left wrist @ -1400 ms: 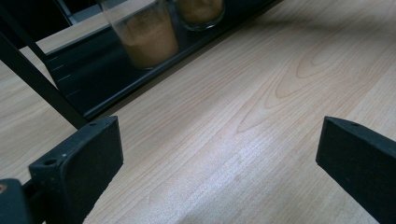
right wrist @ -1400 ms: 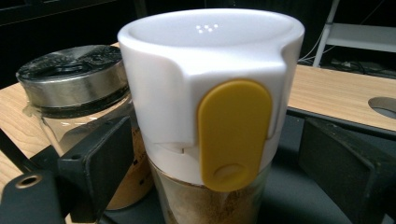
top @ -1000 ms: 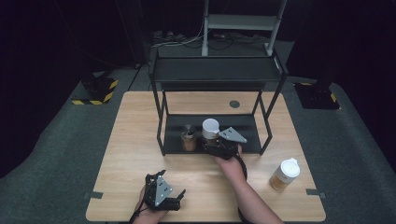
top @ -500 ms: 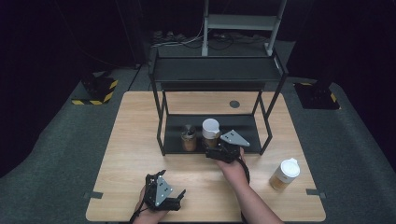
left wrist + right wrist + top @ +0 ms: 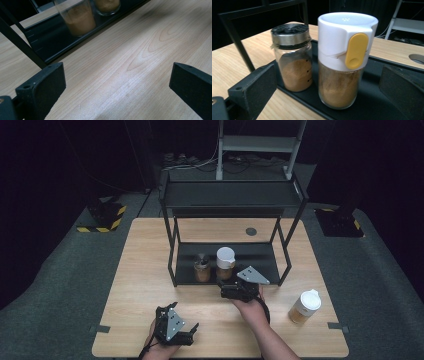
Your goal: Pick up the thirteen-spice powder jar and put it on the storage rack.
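Counted three spice jars: two white-capped jars, one [image 5: 225,262] at frame centre and one [image 5: 304,306] at lower right, plus one metal-lidded jar [image 5: 202,268] left of centre. One black rack [image 5: 230,200]. I held two grippers.

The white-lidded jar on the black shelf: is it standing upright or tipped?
Upright. The white-lidded jar stands on its base on the black shelf, lid on top, beside the metal-lidded jar.
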{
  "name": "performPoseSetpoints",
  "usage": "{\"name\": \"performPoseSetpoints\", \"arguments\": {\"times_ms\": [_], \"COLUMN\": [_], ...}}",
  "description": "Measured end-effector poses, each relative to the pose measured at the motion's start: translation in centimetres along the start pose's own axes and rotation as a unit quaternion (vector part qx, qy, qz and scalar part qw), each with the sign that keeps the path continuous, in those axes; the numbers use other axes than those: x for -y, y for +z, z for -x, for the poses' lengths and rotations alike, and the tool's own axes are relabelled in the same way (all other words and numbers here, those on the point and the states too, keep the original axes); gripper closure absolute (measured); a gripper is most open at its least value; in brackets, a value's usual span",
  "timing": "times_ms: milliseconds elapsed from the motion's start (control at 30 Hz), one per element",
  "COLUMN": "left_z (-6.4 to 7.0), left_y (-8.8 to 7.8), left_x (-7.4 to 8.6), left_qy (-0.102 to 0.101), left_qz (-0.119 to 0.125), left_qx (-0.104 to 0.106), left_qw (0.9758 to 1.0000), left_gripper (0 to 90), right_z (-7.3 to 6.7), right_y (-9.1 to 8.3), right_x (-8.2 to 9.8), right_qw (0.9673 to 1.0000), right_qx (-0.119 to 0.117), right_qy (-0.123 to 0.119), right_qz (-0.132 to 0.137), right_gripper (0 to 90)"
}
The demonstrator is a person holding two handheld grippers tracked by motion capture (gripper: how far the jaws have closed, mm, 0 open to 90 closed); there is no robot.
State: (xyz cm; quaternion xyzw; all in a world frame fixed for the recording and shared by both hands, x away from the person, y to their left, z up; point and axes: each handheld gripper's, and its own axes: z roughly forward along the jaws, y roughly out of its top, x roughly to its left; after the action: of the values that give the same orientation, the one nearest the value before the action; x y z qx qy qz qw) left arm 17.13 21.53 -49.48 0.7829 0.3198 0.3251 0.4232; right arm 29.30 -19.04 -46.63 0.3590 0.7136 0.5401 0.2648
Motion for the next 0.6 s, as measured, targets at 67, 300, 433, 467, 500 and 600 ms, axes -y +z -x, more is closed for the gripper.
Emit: {"name": "performPoseSetpoints", "arguments": {"times_ms": [67, 300, 433, 467, 500, 600], "left_z": [0.0, 0.1, 0.1, 0.1, 0.1, 0.1], "left_y": [0.0, 0.0, 0.0, 0.0, 0.0, 0.0], "left_x": [0.0, 0.0, 0.0, 0.0, 0.0, 0.0], "left_qy": [0.000, 0.001, 0.003, 0.003, 0.003, 0.002], "left_qz": [0.000, 0.000, 0.000, 0.000, 0.000, -0.001], "left_qx": [0.000, -0.001, -0.001, -0.001, -0.001, -0.001], "left_qw": [1.0000, 1.0000, 1.0000, 1.0000, 1.0000, 1.0000], "left_gripper": [0.7, 0.7, 0.7, 0.7, 0.7, 0.7], "right_z": [-0.2, -0.6, -0.9, -0.9, -1.0, -1.1], "right_y": [-0.3, -1.2, -1.8, -1.8, -2.1, -2.8], "right_x": [0.1, 0.4, 0.6, 0.6, 0.7, 0.8], "right_qw": [1.0000, 1.0000, 0.9999, 0.9999, 0.9998, 0.9997], "right_qx": [-0.001, -0.008, -0.009, -0.009, -0.010, -0.011], "right_qy": [-0.003, -0.005, -0.012, -0.012, -0.014, -0.019], "right_qz": [0.001, 0.001, 0.003, 0.003, 0.004, 0.006], "right_gripper": [0.0, 0.0, 0.0, 0.0, 0.0, 0.0]}}
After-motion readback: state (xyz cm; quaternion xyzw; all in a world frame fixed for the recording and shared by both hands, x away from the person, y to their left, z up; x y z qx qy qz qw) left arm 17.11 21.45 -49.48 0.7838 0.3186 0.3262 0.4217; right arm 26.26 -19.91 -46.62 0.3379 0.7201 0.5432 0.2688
